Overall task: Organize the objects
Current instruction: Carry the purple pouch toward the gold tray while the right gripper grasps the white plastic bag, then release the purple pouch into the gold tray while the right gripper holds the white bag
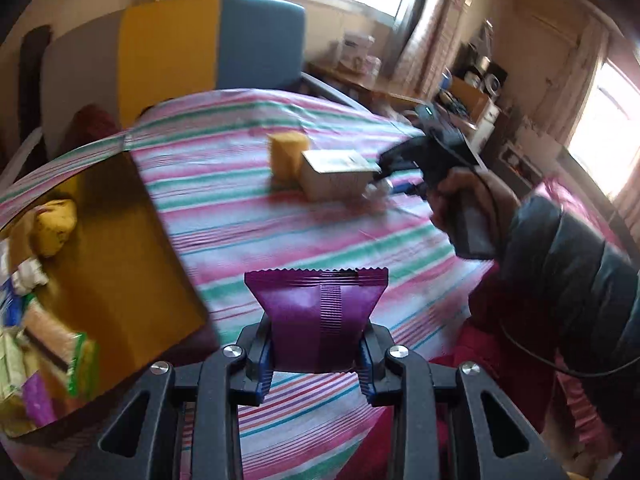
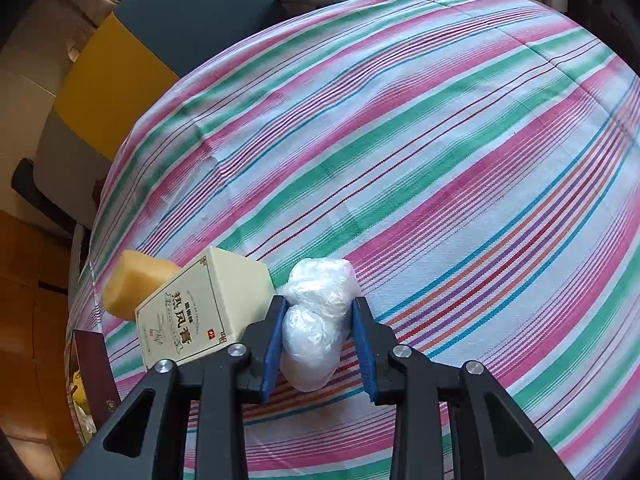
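Note:
My left gripper (image 1: pixel 316 346) is shut on a purple foil packet (image 1: pixel 316 304), held upright above the striped tablecloth (image 1: pixel 248 216). To its left an open box with a yellow inside (image 1: pixel 120 260) holds several packets. My right gripper (image 2: pixel 320 308) is shut on a white plastic-wrapped bundle (image 2: pixel 312 332) that rests on the cloth; its blue pads (image 2: pixel 272 340) press the bundle's sides. Just left of the bundle lies a cream carton with printed characters (image 2: pixel 200 312), and a yellow block (image 2: pixel 132 288) sits behind it. In the left wrist view the right gripper (image 1: pixel 380 180) touches down beside the carton (image 1: pixel 336 176) and the block (image 1: pixel 288 156).
A hand in a dark padded sleeve (image 1: pixel 560 260) holds the right gripper, with a cable trailing from it. A chair with grey, yellow and blue panels (image 1: pixel 172 48) stands behind the table. The box's dark maroon wall (image 2: pixel 96 368) sits at the table's left edge. Cluttered shelves (image 1: pixel 480 88) fill the far right.

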A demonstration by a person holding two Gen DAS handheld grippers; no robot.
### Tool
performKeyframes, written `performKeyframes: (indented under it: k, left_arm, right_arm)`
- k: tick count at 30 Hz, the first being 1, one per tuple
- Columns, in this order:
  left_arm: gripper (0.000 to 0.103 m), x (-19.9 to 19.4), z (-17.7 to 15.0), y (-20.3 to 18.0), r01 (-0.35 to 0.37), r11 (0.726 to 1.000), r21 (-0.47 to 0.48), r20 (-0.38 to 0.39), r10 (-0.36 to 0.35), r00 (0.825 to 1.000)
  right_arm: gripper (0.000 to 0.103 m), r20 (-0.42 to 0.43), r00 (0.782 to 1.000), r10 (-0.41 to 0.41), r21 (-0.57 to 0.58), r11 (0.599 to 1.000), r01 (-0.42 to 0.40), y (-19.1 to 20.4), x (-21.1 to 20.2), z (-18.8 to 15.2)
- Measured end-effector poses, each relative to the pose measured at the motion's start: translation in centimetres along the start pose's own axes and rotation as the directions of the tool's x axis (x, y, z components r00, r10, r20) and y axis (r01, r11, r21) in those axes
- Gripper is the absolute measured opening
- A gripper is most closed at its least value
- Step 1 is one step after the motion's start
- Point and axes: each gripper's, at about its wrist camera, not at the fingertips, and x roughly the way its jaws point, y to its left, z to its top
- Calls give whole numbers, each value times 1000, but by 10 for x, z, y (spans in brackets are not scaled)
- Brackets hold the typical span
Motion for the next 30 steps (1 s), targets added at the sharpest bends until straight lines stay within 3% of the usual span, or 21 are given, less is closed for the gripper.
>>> performKeyframes:
  k: [5,11,15,21,25,27,29,30]
  left_arm:
    - [33,-32,-2,65,-71,982,-175,41,79,996]
    - [33,-52,-12,138,-139,924,-357,40,164,986]
    - [33,-46,0,174,-143,895,-423,21,167,986]
    - [33,-1,27,213,-181,888,-422,-69,168,983]
    - [33,35,28,240,-268,862,-430,-171,214,962]
    - [33,45,26,251,-332,836,-438,-212,263,941]
    - [35,50,27,255,-344,840,-420,-229,269,936]
    - [43,48,28,254,-350,840,-415,-229,276,933]
  right_arm:
    - [33,3,999,-37,-48,998,37,7,0,-6]
    - [33,24,995,-95,-120,988,97,19,1,-9]
    - [33,21,992,-125,-166,978,127,26,6,-12]
    - [33,30,989,-142,-185,972,145,33,11,-10]
    - [33,34,988,-152,-199,967,156,36,12,-10]
    - [33,35,987,-156,-204,966,160,36,12,-10]
    - [33,37,986,-160,-209,964,164,37,13,-10]
    - [33,38,986,-162,-213,963,167,38,13,-10]
